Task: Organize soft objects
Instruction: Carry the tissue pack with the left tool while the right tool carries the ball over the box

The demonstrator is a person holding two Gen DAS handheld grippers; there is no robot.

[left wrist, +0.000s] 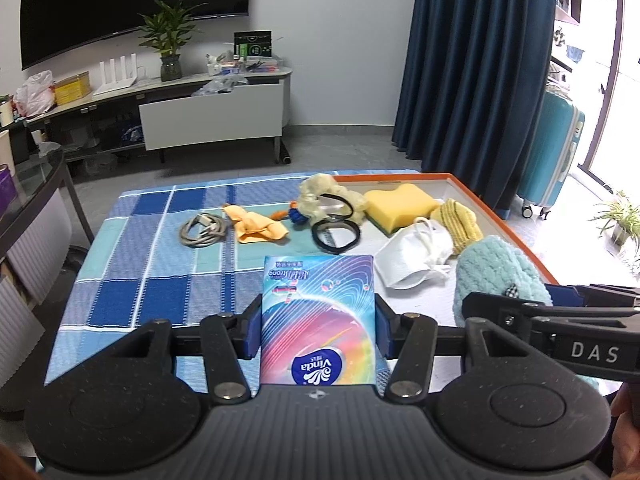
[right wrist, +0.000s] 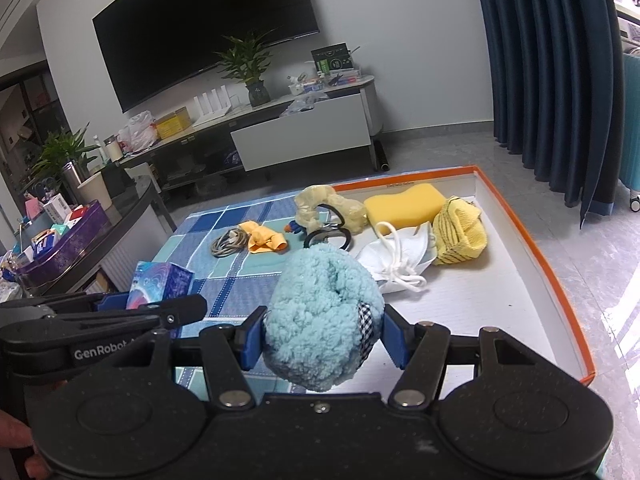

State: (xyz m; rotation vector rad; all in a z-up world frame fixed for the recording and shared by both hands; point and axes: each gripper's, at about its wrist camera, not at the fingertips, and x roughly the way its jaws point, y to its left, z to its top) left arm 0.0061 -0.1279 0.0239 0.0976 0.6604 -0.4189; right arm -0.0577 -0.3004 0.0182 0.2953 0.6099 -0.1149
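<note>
A Vinda tissue pack [left wrist: 318, 320] is gripped between the blue pads of the left claw [left wrist: 318, 326], held above the blue checked cloth [left wrist: 160, 248] that covers the counter. A fluffy light-blue soft item [right wrist: 322, 316] with a small gingham patch is clamped in the right claw [right wrist: 322, 332], at the near left edge of the orange-rimmed tray [right wrist: 560, 280]. The two claws are seen side by side, each showing in the other's view.

Inside the tray a yellow sponge [right wrist: 404, 204], a folded yellow striped cloth [right wrist: 460, 232] and a white face mask [right wrist: 400, 260] are found; the mask lies just beside the cloth and in front of the sponge. A pale scrunchie [left wrist: 332, 196] is draped over the tray's far left corner, with two black hair ties [left wrist: 336, 232] touching it. On the checked cloth, left of the tray, an orange rag [left wrist: 256, 226] lies beside a coiled grey cable [left wrist: 202, 230], and a small blue and orange item [left wrist: 294, 214] is seen between the rag and the scrunchie
</note>
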